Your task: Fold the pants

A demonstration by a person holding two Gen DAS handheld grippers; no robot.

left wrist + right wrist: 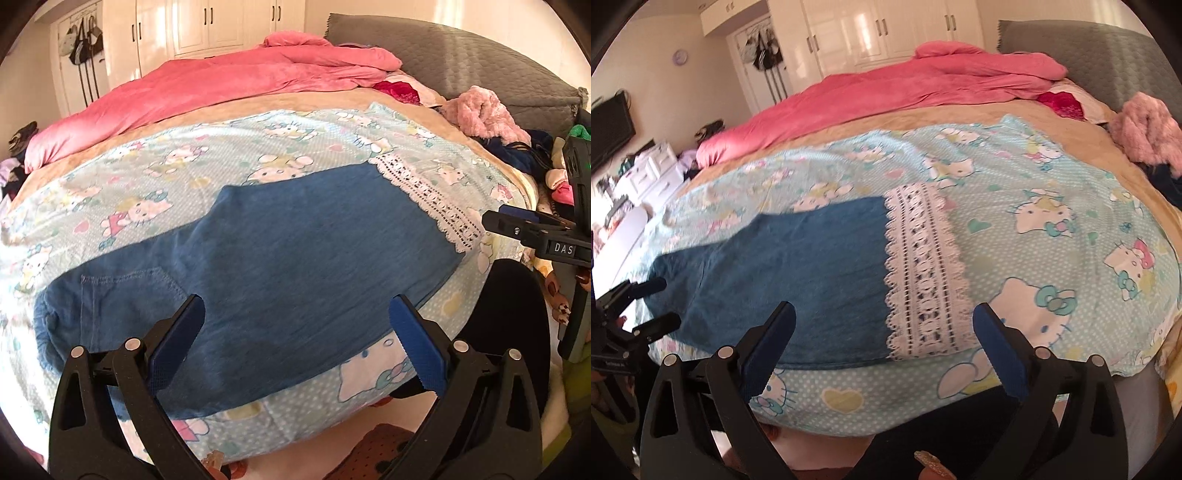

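Left wrist view: the left tool [297,314] hangs with jaws apart and empty above the blue pants [258,258], which lie flat on the cartoon-print sheet [166,166] at the bed's near edge, pocket end left, lace hem [424,195] far right. Risk: a pinch could catch the sheet with the denim.

Right wrist view: the right tool [884,319] is likewise apart and empty, near the lace. This view is slightly blurred; the openwork appears liable to snag.
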